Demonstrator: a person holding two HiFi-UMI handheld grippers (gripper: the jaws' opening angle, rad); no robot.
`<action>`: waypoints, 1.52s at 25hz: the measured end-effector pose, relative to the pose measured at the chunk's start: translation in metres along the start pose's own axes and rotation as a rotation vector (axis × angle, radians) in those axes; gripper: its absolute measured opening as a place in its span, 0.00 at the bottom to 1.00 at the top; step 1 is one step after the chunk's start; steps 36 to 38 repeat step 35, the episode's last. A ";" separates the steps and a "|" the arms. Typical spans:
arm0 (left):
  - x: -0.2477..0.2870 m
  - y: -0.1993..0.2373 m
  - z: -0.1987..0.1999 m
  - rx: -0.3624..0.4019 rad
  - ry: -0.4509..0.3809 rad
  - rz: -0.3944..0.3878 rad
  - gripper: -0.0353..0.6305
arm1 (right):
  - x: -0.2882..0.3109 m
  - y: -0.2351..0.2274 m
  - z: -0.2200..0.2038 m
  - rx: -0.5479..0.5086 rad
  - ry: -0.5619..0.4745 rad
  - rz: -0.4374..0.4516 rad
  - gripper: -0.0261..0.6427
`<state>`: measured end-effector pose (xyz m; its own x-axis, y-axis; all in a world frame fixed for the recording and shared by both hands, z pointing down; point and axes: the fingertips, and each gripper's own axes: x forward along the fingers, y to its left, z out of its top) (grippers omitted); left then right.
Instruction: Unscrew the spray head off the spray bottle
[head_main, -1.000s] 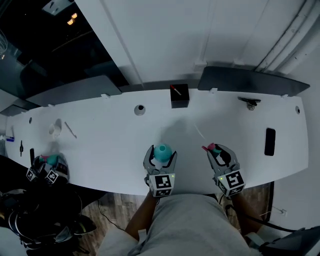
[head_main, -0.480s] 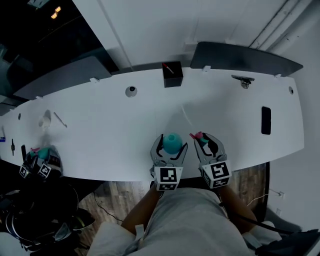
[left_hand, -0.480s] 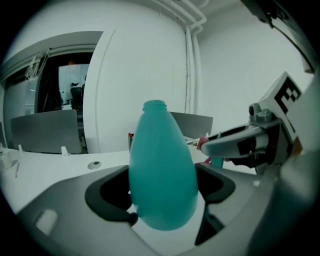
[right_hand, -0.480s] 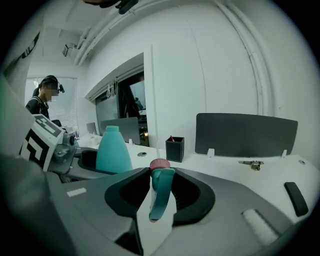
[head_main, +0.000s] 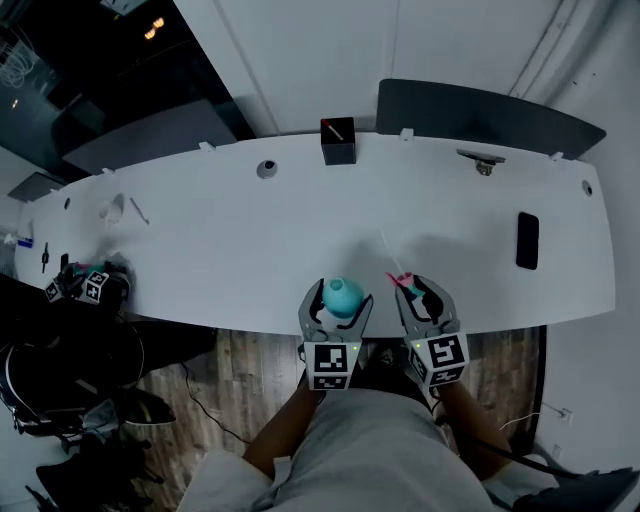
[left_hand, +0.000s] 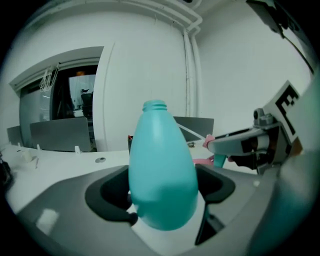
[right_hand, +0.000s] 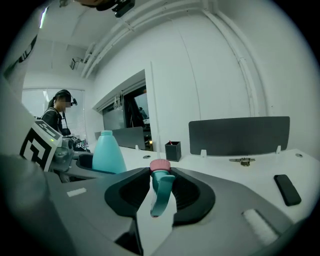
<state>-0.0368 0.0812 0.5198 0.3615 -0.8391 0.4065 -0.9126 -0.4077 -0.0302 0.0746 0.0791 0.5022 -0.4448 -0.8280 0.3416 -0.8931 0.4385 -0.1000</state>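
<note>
White worktop (head_main: 200, 250), near edge: my left tool (head_main: 340, 303) clamps the teal bottle (left_hand: 162, 170), its neck bare. My right tool (head_main: 417, 292) pinches the separated spray head (right_hand: 160, 192). Unscrewing appears complete; next, both parts likely need setting down, kept upright.

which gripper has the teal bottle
The left gripper: its jaws clamp the open-necked teal bottle. The right gripper holds only the pink-and-teal spray head.
</note>
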 end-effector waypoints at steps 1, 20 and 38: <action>-0.006 -0.005 -0.003 -0.002 0.004 0.015 0.65 | -0.009 -0.004 -0.005 0.009 -0.002 0.002 0.23; -0.050 -0.017 -0.010 0.000 0.011 0.011 0.65 | -0.050 0.024 0.000 0.037 -0.050 -0.003 0.22; -0.053 -0.012 0.007 0.009 -0.039 -0.022 0.65 | -0.053 0.037 0.014 0.022 -0.074 -0.030 0.22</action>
